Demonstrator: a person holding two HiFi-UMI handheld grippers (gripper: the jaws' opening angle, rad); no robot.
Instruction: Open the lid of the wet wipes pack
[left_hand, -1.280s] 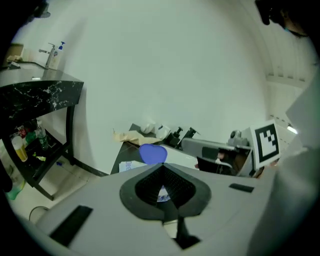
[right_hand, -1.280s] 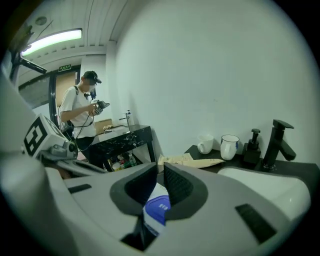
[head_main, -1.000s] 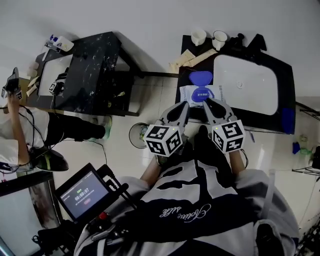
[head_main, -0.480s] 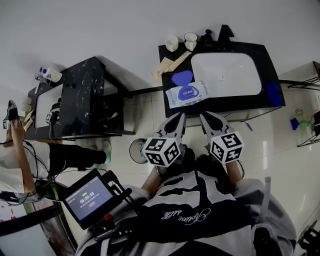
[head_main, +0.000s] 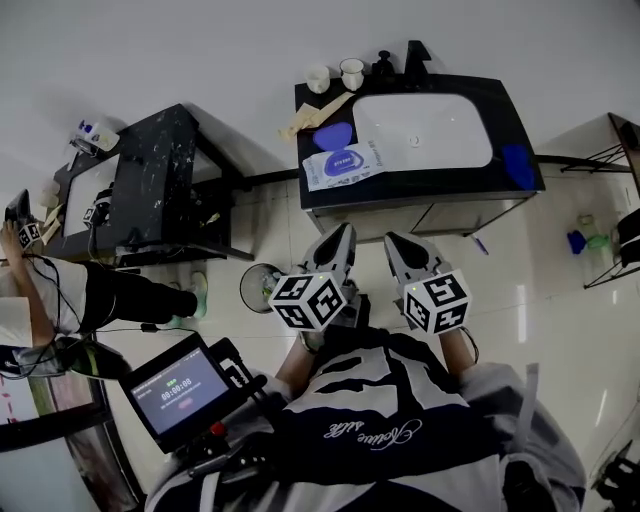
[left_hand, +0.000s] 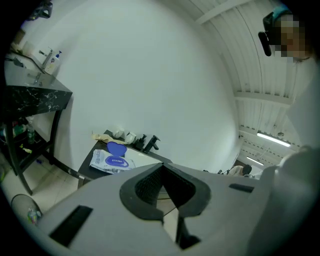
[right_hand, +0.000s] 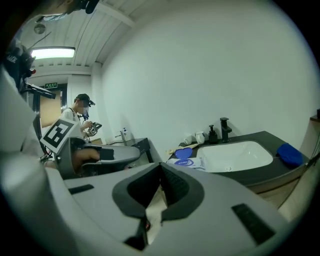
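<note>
Wet wipes pack (head_main: 342, 167) well beyond left tongs (head_main: 344, 231) and right tongs (head_main: 391, 240), both together, empty

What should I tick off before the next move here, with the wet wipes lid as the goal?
1. Lid open: ok. The blue flap is folded back off the wet wipes pack.
2. Pack placed securely: ok. It lies on the counter, left of the basin.
3. Left gripper empty: ok. Its jaws are together with nothing between them.
4. Right gripper empty: ok. Its jaws are together with nothing between them.
5. Grippers clear of the pack: ok. Both are held near the person's body, well short of the counter.
6. Wipe showing at the opening: cannot tell, too small.
</note>
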